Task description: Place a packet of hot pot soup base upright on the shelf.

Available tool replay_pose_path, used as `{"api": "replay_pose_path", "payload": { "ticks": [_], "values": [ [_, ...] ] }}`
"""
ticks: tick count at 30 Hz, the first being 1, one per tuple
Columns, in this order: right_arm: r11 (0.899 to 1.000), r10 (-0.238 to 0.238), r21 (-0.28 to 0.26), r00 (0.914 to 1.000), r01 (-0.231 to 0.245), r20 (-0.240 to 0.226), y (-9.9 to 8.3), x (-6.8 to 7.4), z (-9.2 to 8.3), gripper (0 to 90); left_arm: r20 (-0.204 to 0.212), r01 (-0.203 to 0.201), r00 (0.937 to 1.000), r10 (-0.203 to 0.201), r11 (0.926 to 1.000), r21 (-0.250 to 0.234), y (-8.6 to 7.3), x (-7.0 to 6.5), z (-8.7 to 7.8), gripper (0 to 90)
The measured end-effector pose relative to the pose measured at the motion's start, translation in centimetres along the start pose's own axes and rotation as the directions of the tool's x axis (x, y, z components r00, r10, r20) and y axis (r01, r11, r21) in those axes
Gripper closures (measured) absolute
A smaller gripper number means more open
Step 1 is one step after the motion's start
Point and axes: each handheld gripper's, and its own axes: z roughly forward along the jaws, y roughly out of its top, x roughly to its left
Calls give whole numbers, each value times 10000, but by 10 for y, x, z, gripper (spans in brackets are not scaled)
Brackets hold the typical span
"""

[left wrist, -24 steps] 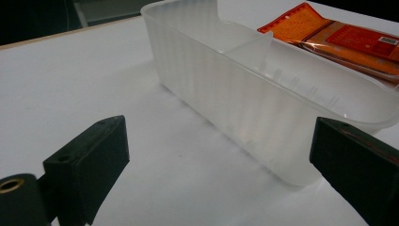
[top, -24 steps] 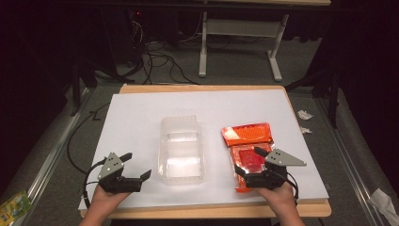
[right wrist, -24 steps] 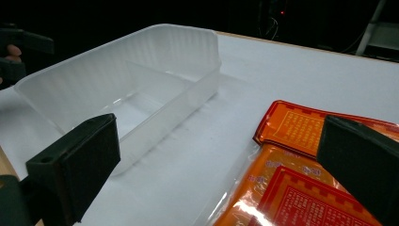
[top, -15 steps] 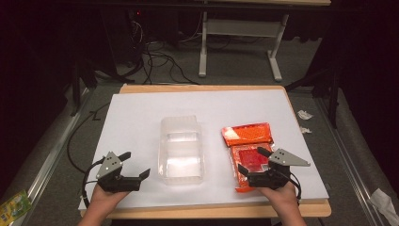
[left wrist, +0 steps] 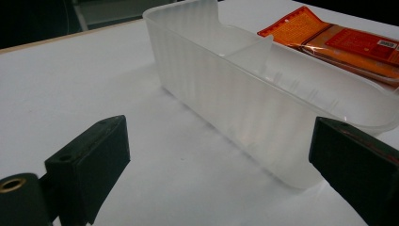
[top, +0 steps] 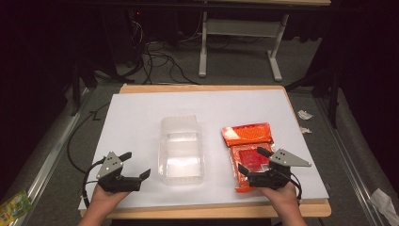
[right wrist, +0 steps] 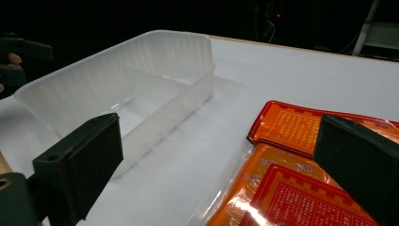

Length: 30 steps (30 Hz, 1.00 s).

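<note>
A translucent plastic container (top: 181,150) with a divider across it sits open in the middle of the white table. To its right lie two overlapping orange-red foil packets, one farther (top: 248,134) and one nearer (top: 249,165). My left gripper (top: 137,164) is open just left of the container's near end, with the container wall (left wrist: 263,94) ahead of its jaws and the packets (left wrist: 339,42) beyond. My right gripper (top: 250,159) is open low over the nearer packet (right wrist: 301,197). The farther packet (right wrist: 301,127) and the container (right wrist: 141,84) lie ahead of it. Neither gripper holds anything.
The white sheet (top: 141,117) covers a wooden tabletop whose near edge (top: 211,209) lies by my hands. Cables (top: 160,61) and desk legs (top: 275,61) are on the floor behind. Crumpled paper (top: 303,115) lies off the right edge and a green wrapper (top: 14,205) at lower left.
My right gripper has slid slightly back toward the near edge over the nearer packet. The left gripper, the container and the packets have stayed put.
</note>
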Motion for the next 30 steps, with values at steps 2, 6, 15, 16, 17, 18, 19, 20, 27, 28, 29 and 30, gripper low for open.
{"api": "replay_pose_path", "payload": {
  "ticks": [2, 6, 15, 16, 17, 18, 19, 20, 27, 28, 29, 30],
  "values": [
    [10000, 9, -34, 10000, -9, -18, 0, 0, 0, 20, -16, 5, 10000, -5, 10000, -18, 0, 0, 0, 63],
    [10000, -31, 2, 10000, 31, 10, 1, 1, -1, 19, -104, 59, 9999, -60, 9999, -90, 1, 1, -1, 60],
    [9992, 383, -168, 9932, -366, 1100, -2, -25, -30, 51, -347, 294, 9990, -295, 9996, -50, -1, 7, -3, 62],
    [9990, 444, -50, 9910, -441, 1265, -4, -31, -34, 63, -405, 332, 9986, -331, 9994, 20, -1, 9, -3, 67],
    [9981, 565, 166, 9875, -596, 1473, -8, -37, -39, 95, -469, 397, 9981, -396, 9992, 19, -2, 10, -2, 76],
    [9973, 597, 333, 9855, -658, 1591, -11, -41, -41, 141, -554, 450, 9975, -449, 9990, 16, -2, 11, -2, 91],
    [9964, 571, 521, 9824, -673, 1778, -15, -46, -45, 163, -528, 529, 9972, -531, 9986, -57, -2, 12, -2, 116],
    [9942, 692, 665, 9770, -841, 2018, -19, -50, -50, 218, -526, 557, 9970, -560, 9984, -82, -2, 13, -3, 149],
    [9688, 824, 1902, 9306, -1587, 3567, -48, -77, -69, 672, -528, 616, 9966, -626, 9979, -197, 1, 15, 3, 209],
    [9640, 840, 2052, 9258, -1692, 3685, -51, -81, -70, 748, -520, 532, 9972, -540, 9985, -162, 2, 14, 5, 207],
    [9640, 840, 2052, 9258, -1692, 3685, -51, -81, -70, 748, -520, 532, 9972, -540, 9985, -162, 2, 14, 5, 205],
    [9500, 877, 2430, 9144, -1961, 3952, -58, -85, -73, 866, -508, 508, 9974, -517, 9985, -188, 2, 14, 6, 204]
  ]
}}
